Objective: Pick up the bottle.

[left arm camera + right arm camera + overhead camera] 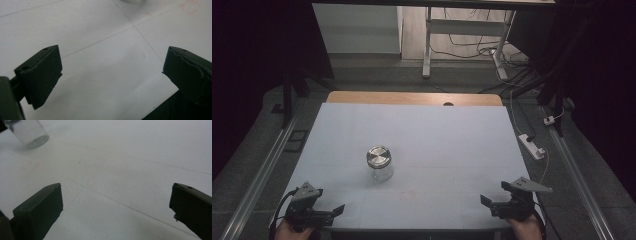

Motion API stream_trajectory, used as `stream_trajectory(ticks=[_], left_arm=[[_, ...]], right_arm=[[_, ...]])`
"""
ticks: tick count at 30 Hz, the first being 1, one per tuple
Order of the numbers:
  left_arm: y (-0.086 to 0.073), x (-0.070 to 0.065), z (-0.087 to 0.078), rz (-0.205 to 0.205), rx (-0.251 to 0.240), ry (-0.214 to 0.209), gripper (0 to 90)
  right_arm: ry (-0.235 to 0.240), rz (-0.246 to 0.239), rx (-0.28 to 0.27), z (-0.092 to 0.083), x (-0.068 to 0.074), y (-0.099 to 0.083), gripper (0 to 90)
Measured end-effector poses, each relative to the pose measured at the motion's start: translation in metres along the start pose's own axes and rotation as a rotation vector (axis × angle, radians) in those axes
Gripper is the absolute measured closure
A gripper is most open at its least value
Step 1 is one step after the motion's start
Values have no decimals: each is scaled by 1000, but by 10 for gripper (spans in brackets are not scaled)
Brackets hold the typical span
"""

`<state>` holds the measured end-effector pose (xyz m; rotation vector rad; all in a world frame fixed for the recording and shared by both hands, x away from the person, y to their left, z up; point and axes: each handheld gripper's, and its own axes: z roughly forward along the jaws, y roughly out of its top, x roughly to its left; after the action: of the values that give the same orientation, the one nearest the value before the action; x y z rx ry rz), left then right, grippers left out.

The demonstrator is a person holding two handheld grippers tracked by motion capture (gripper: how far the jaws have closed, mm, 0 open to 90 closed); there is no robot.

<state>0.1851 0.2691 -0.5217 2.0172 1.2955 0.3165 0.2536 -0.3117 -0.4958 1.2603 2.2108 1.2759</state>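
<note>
A clear glass jar [380,164] with a round silver metal lid stands upright on the white table top [437,140], a little left of the middle. Its glass body [29,133] also appears at the top left of the right gripper view, and its base edge [132,1] at the top of the left gripper view. My left gripper [339,210] rests at the near left corner, open, jaws wide apart with bare table between them [111,71]. My right gripper [486,202] sits at the near right corner, also open with nothing between its jaws [116,205].
A bare wooden strip [412,98] with a cable hole runs along the table's far edge. A white power strip [532,146] and cables lie on the floor at the right. Metal rails [259,175] flank the table. A white desk frame [467,40] stands behind.
</note>
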Motion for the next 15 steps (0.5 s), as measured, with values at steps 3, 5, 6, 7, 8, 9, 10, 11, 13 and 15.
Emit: stream_trajectory(ticks=[3,5,6,7,8,9,10,11,13,15], left_arm=[[0,0,0,12,1,-3,33],[0,0,0,12,2,-8,33],[0,0,0,13,3,-11,33],[0,0,0,15,4,-13,33],[0,-1,0,16,5,-13,32],[0,-1,0,17,6,-15,33],[0,0,0,17,7,-17,32],[0,0,0,15,6,-18,32],[0,0,0,11,6,-21,32],[0,1,0,3,8,-25,32]], right_arm=[[-9,-31,16,2,3,1,0],[-17,-46,30,3,5,1,0],[-17,-58,37,4,6,1,0],[-17,-58,37,4,6,1,0],[-15,-59,39,4,6,1,0],[-11,-59,39,4,6,1,0],[-9,-58,41,4,6,1,0],[-7,-57,43,4,6,1,0],[-8,-58,48,5,6,1,0],[-5,-60,49,5,6,1,0]])
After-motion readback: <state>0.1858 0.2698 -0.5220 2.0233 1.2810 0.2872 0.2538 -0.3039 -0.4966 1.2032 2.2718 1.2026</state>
